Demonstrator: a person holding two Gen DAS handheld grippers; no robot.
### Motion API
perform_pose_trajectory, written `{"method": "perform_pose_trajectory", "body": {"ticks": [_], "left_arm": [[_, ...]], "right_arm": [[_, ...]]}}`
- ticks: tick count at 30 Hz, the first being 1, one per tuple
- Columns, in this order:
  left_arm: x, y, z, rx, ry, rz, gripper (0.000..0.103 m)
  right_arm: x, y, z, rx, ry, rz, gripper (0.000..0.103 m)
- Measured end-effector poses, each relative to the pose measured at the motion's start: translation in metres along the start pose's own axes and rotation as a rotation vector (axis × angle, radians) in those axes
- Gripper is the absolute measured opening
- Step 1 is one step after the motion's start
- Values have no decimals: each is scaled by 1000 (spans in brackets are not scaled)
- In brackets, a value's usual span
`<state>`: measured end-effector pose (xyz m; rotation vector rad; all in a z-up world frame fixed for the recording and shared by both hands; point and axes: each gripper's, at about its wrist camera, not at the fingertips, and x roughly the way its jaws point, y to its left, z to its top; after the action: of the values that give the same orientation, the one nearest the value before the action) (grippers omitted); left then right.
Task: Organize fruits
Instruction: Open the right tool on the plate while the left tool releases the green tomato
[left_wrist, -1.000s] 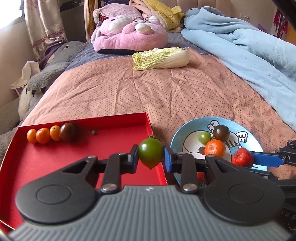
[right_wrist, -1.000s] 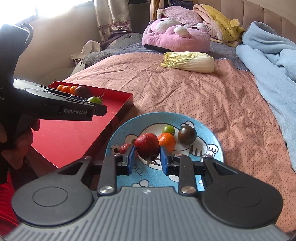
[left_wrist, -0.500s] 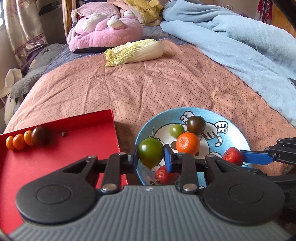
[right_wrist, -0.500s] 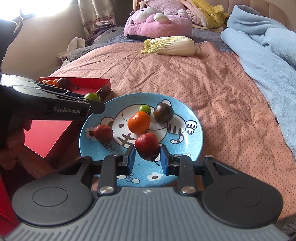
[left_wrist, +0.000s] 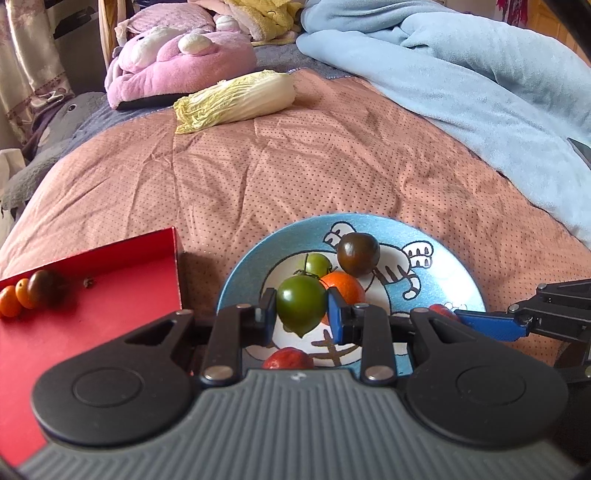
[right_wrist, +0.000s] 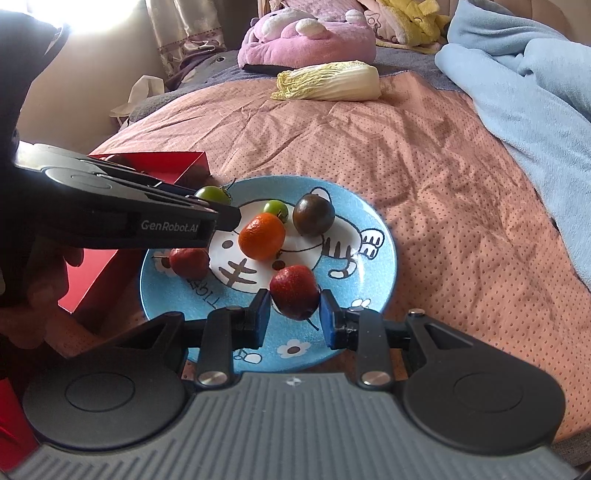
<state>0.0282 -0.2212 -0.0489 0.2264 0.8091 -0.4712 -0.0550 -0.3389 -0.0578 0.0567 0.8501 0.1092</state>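
While held over the round blue cartoon-print plate (left_wrist: 458, 266), the left gripper (left_wrist: 302, 312) is clamped w/ both pads on a large round green tomato (left_wrist: 301, 308). A red strawberry-like fruit (right_wrist: 294, 291) sits between the pads of the right gripper (right_wrist: 294, 318); the jaws look slightly parted & contact can't be told. On the plate are seen an orange mandarin (right_wrist: 261, 236), a dark purple tomato (right_wrist: 314, 215), a small green tomato (right_wrist: 276, 207) & a 2nd red fruit (right_wrist: 189, 263). Small orange fruits (left_wrist: 16, 297) lie in the red rectangular tray (left_wrist: 110, 295), just beside the plate.
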Motion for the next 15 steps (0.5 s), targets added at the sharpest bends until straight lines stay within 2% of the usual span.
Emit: {"method": "perform_pose_trajectory", "body": {"ticks": [15], "left_arm": [[6,-6,2,9,3,-3,32]], "right_arm": [[-1,1,1,1,-11,-5,34]]}}
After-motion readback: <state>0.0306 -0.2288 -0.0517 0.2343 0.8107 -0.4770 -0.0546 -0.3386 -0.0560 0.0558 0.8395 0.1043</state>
